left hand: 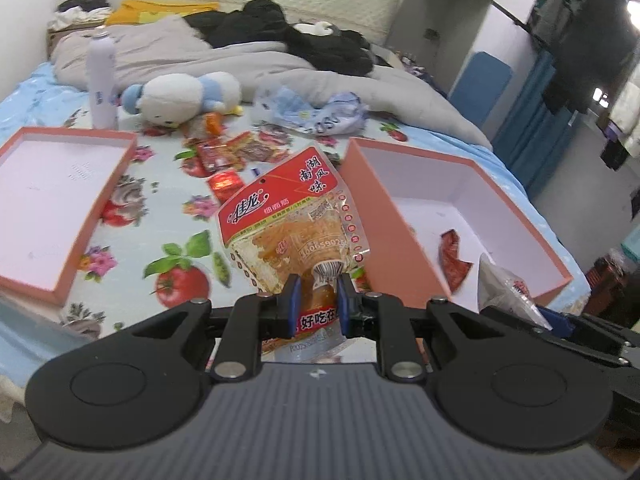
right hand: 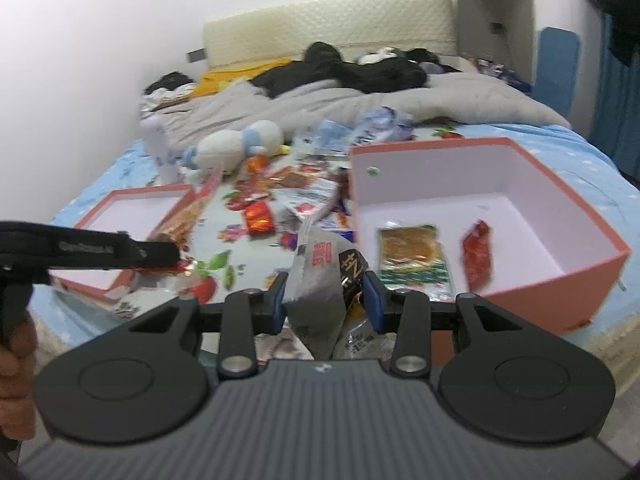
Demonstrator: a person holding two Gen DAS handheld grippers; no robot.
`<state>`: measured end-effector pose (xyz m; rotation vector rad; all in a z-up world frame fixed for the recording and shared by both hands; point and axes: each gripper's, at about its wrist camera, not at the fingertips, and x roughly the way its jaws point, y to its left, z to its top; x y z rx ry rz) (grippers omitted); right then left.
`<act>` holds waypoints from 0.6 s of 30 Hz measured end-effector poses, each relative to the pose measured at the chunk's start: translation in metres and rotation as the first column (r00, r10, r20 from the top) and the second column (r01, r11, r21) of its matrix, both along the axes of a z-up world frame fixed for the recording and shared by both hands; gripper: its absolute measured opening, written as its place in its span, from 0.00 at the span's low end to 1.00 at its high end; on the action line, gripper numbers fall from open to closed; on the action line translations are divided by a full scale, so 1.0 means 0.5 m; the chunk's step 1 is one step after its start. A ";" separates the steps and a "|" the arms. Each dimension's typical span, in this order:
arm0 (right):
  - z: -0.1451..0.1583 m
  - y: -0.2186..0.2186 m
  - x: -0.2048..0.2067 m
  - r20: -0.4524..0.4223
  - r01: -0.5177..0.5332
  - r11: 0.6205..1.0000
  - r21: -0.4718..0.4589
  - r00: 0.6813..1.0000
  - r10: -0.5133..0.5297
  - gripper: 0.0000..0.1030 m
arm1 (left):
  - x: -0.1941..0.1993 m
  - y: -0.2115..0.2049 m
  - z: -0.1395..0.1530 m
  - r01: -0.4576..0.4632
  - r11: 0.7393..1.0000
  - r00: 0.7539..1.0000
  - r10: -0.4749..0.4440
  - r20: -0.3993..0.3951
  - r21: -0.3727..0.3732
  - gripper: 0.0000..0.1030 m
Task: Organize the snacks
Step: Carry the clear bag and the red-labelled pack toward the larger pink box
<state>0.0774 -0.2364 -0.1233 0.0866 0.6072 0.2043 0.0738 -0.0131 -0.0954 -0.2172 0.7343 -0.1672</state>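
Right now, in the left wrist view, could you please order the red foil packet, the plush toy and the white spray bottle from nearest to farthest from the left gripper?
1. Red foil packet, just beyond the left gripper.
2. Plush toy, farther back, left of centre.
3. White spray bottle, far left, marginally behind the toy.

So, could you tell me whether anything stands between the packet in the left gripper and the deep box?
Nothing visible does. The left gripper holds the red-topped packet just beside the deep box, whose open top is unobstructed.
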 end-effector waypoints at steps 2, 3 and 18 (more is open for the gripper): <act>-0.004 -0.016 0.001 -0.003 0.026 1.000 0.001 1.000 -0.026 0.40 | 0.008 -0.017 0.002 0.018 1.000 1.000 -0.018 0.004 -0.005 0.21; -0.005 -0.024 0.003 -0.004 0.039 0.999 0.001 0.999 -0.039 0.41 | 0.013 -0.026 0.003 0.030 1.000 1.000 -0.030 0.006 -0.006 0.21; 0.021 -0.159 0.099 0.067 0.192 0.981 0.033 0.979 -0.194 0.41 | 0.147 -0.174 0.015 0.197 0.980 0.980 -0.197 0.038 -0.002 0.21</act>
